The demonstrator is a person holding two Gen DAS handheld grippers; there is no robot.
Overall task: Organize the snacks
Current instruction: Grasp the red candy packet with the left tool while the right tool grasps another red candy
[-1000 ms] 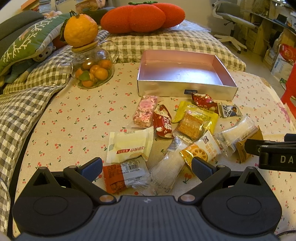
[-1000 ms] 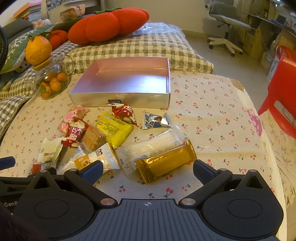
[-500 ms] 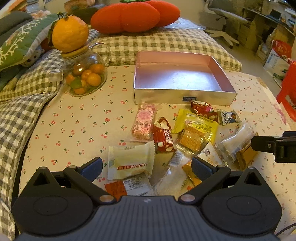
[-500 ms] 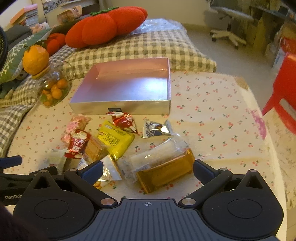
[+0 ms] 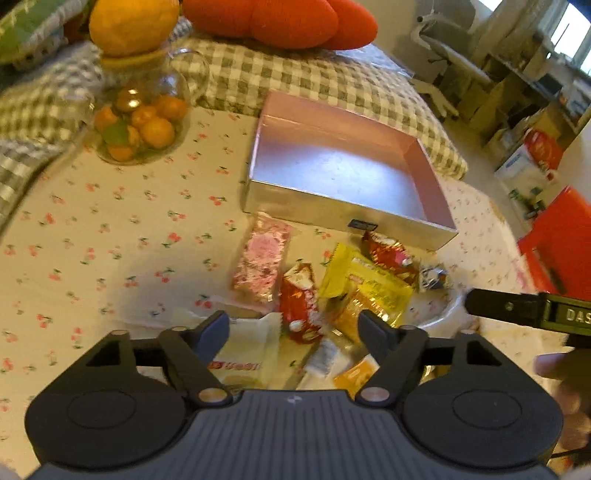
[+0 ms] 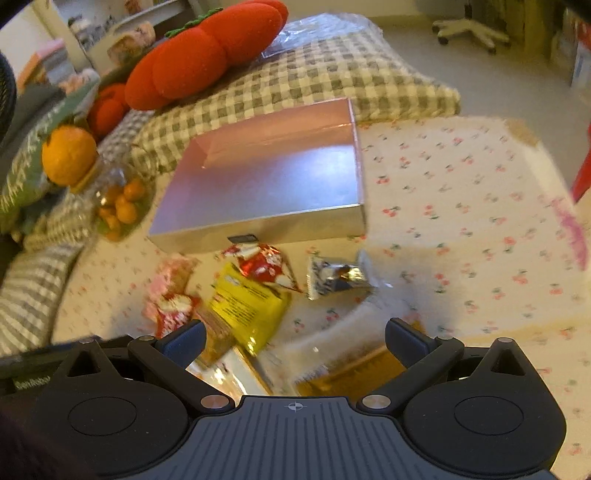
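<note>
Several wrapped snacks lie in a pile on the cherry-print cloth, in front of an empty silver box (image 5: 347,218) (image 6: 258,225). My left gripper (image 5: 293,332) hovers low over the pile's near left side, its jaws closing. A cream packet (image 5: 247,354) and a red packet (image 5: 301,306) lie between the fingers, and the pads press on nothing. Beyond are a pink packet (image 5: 264,258) and a yellow packet (image 5: 365,288). My right gripper (image 6: 295,341) stands open over a gold packet (image 6: 354,373) and a clear white packet (image 6: 332,336).
A glass jar of small oranges (image 5: 140,122) stands at the back left with a large orange (image 5: 133,22) on top. A red tomato cushion (image 5: 280,22) and checked bedding lie behind the box. A red stool (image 5: 561,236) stands off the right edge.
Both grippers have moved forward and lower over the pile, and both views have tilted. The left jaws have narrowed. The snacks and the box have not moved.
</note>
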